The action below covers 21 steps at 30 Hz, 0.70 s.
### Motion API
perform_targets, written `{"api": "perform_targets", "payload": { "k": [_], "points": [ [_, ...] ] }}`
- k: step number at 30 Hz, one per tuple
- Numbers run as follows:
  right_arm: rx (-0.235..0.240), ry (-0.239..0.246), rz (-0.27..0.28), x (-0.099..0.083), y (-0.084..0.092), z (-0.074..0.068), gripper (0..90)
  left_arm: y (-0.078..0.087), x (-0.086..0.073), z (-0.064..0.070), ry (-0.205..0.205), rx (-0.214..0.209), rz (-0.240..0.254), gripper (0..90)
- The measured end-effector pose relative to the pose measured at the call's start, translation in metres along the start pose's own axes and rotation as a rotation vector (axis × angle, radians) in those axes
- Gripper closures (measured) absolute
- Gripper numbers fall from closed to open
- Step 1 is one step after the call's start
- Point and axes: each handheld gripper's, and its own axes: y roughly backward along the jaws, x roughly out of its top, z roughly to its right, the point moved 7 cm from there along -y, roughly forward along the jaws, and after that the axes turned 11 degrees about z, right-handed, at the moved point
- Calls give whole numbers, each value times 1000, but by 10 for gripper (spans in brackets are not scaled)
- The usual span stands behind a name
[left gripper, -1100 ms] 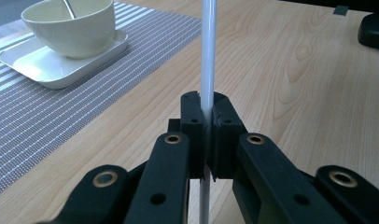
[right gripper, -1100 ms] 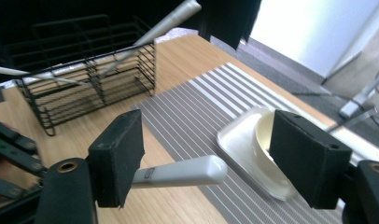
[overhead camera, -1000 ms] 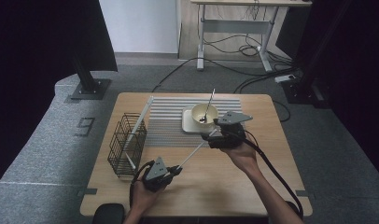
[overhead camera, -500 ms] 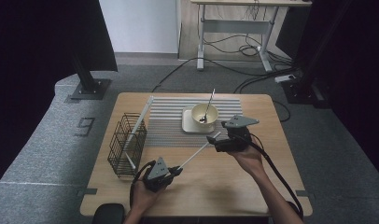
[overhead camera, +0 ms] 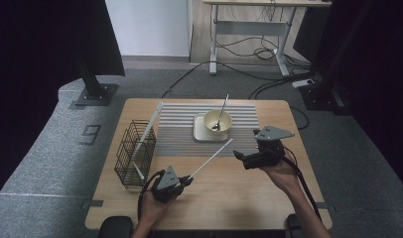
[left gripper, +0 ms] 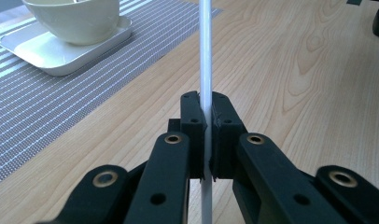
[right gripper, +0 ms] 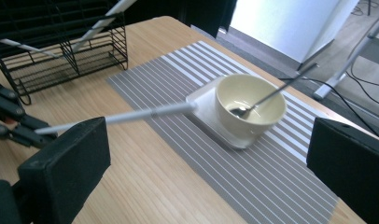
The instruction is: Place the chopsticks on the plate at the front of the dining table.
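One white chopstick (overhead camera: 209,158) was held between the fingers (left gripper: 197,126) of the left gripper (overhead camera: 185,181), which were clamped tight on its lower end, as the left gripper view made plain. From that grip its long axis was seen to run up and away across the bench (overhead camera: 269,198), slanting towards the bowl (overhead camera: 217,123) on the small white plate (overhead camera: 198,130), with its free tip near the edge of the striped mat (overhead camera: 179,134). The right gripper (overhead camera: 241,157) was found well apart from the stick, off to the side of its free end; its fingers (right gripper: 61,163) had just been opening and stood wide, with nothing between them. In the right gripper view the chopstick was seen lying crosswise ahead of the spread fingers, untouched by them. The wire basket (overhead camera: 135,153), where two more white sticks were leaned, lay just beside the left gripper, so that hand was judged the nearer for carrying the chopstick there. A swing of the free end over the basket's rim would be called for.
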Motion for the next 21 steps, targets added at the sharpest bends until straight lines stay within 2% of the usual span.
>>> {"api": "perform_targets", "payload": {
  "k": [4,10,14,21],
  "points": [
    [-24,-9,-10,-9,12,9,0,0,0,-1,9,3,3,857],
    [-67,-55,-13,-25,30,24,0,-1,-1,-2,16,4,-3,857],
    [-103,-80,-27,-42,41,34,0,-2,-1,-3,23,0,-5,857],
    [-144,-122,-47,-76,53,45,0,-4,-2,-4,35,4,-12,857]
  ]
}}
